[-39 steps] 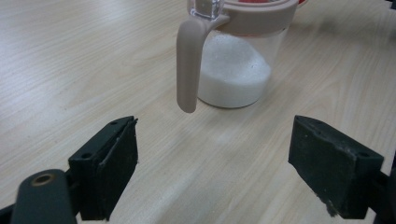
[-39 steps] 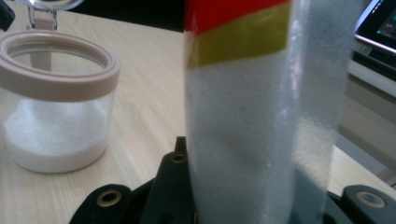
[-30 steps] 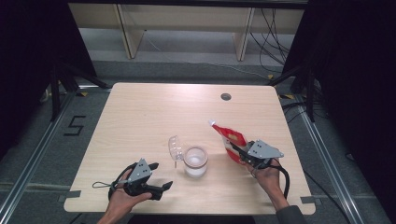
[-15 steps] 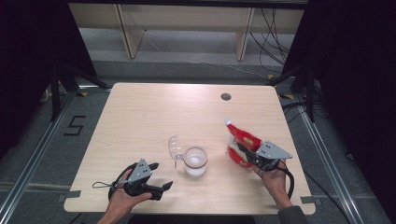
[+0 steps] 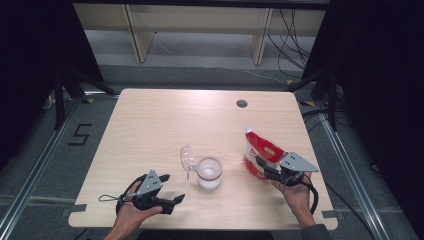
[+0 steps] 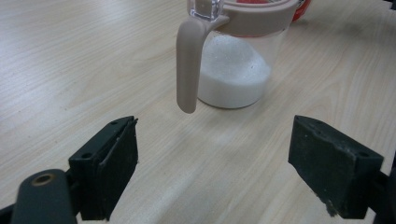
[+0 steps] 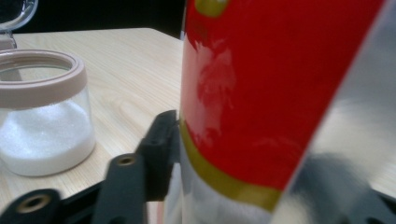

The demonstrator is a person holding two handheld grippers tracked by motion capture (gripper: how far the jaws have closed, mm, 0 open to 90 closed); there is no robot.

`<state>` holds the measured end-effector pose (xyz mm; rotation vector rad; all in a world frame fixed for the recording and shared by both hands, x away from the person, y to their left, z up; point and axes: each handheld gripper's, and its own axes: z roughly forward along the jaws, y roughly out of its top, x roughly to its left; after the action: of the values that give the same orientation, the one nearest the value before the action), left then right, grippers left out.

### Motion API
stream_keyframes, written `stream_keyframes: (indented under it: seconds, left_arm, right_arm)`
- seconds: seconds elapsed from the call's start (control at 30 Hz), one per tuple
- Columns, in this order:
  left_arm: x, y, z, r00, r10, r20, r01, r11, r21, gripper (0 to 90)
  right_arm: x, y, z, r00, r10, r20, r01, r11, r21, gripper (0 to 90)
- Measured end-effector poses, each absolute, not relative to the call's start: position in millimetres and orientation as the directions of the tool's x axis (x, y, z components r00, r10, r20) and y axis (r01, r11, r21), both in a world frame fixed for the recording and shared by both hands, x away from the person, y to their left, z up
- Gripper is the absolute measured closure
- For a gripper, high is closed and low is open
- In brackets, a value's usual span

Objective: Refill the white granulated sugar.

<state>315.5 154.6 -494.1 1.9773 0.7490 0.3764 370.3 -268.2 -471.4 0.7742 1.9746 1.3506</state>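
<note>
A clear jar [image 5: 209, 172] with a beige rim and white granules inside stands near the table's front middle, its hinged lid [image 5: 187, 157] flipped open to the left. A red and silver pouch [image 5: 260, 152] stands upright to its right. My right gripper [image 5: 262, 167] reaches around the pouch's lower part; its jaws have just been opening and the pouch [image 7: 261, 93] still stands between them, one finger [image 7: 159, 149] close beside it. My left gripper [image 5: 172, 188] rests open at the front left, pointing at the jar [image 6: 233, 70] with nothing between its fingers.
The light wooden table [image 5: 165, 120] has a small round hole [image 5: 242, 103] at the back right. Wooden shelf legs and cables stand on the floor beyond the far edge. A floor mark "5" lies to the left.
The pouch, tilted toward the jar a second ago, has moved right and now stands upright on the table. The right gripper went with it. The left gripper has not moved.
</note>
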Motion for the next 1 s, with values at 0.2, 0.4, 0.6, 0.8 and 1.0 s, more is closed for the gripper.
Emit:
stream_keyframes:
  seconds: [0.2,0.4,0.6,0.8,1.0]
  left_arm:
    - [315,154,-495,0.754,0.651,-0.091,0.379,-0.317,0.870,15.7]
    - [315,154,-494,0.753,0.652,-0.089,0.379,-0.319,0.869,15.7]
    - [316,155,-494,0.752,0.653,-0.092,0.380,-0.315,0.870,15.5]
    - [316,154,-494,0.747,0.658,-0.095,0.385,-0.311,0.869,15.6]
    - [318,156,-494,0.739,0.668,-0.081,0.383,-0.319,0.867,15.6]
  right_arm:
    - [351,-274,-467,-0.609,0.789,-0.077,0.170,0.226,0.959,39.2]
    - [336,-282,-465,-0.579,0.814,-0.052,0.194,0.199,0.961,38.1]
    - [323,-285,-464,-0.572,0.820,-0.016,0.235,0.182,0.955,35.7]
    - [309,-285,-466,-0.558,0.830,0.010,0.272,0.171,0.947,35.4]
    - [299,-286,-467,-0.562,0.827,-0.010,0.279,0.201,0.939,34.4]
